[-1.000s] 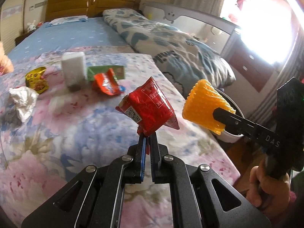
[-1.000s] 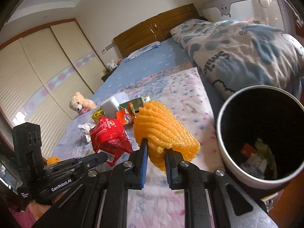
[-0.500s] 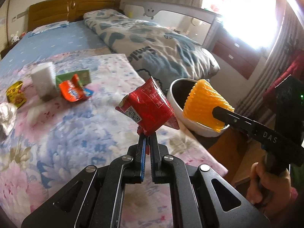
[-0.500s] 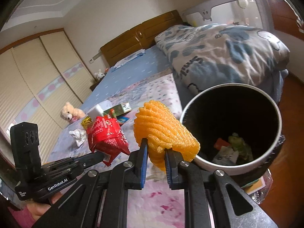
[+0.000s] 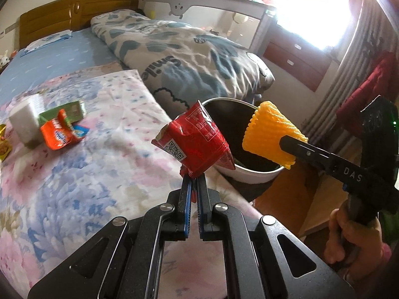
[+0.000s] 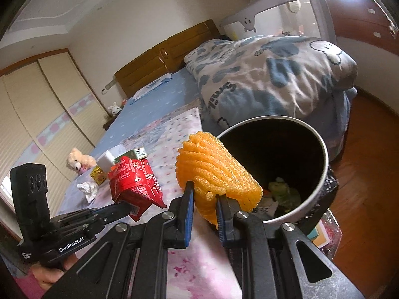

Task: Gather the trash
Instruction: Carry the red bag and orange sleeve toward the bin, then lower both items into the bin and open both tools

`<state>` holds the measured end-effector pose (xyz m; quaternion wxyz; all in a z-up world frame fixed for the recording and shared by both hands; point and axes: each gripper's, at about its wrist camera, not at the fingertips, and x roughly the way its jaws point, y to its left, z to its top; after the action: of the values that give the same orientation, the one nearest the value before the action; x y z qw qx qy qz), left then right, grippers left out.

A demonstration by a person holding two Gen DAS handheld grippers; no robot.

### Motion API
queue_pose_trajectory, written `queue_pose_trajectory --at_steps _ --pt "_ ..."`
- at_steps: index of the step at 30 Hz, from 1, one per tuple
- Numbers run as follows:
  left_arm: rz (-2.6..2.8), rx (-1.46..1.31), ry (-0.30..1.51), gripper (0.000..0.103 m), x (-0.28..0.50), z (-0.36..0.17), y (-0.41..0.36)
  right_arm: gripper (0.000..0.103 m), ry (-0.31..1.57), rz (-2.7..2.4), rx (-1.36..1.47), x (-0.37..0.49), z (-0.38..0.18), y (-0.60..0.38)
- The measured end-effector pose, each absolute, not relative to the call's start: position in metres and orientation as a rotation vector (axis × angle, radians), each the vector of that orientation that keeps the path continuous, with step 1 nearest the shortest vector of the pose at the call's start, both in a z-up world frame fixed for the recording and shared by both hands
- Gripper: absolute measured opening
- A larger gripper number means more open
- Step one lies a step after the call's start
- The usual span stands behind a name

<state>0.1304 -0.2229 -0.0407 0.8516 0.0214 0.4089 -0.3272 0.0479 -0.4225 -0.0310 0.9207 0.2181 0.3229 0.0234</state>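
Left wrist view shows the left gripper pinched tight on the bottom corner of a red snack packet, which stands up above the floral bedspread at the bed's edge. Just beyond it sits the trash bin (white outside, dark inside), beside the bed. The right gripper reaches in from the right, clamped on an orange foam fruit net held over the bin's mouth.

Right wrist view has the right gripper with its fingers pressed into the foam net, the bin open just behind, scraps lying at its bottom. On the bedspread farther back lie an orange wrapper, a green carton, a white cup, a yellow wrapper and a crumpled tissue.
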Motion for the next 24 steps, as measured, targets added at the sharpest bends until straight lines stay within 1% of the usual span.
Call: queue_pose_trajectory --at_steps 11,24 --pt "-0.751 0.091 0.884 0.003 0.137 -0.042 -0.266 0.016 0.678 0.002 0.473 0.051 -0.037 -0.448" --pt "-0.770 0.129 0.913 0.003 0.155 -0.049 -0.299 0.017 0.707 -0.016 0.477 0.064 -0.044 -0.471"
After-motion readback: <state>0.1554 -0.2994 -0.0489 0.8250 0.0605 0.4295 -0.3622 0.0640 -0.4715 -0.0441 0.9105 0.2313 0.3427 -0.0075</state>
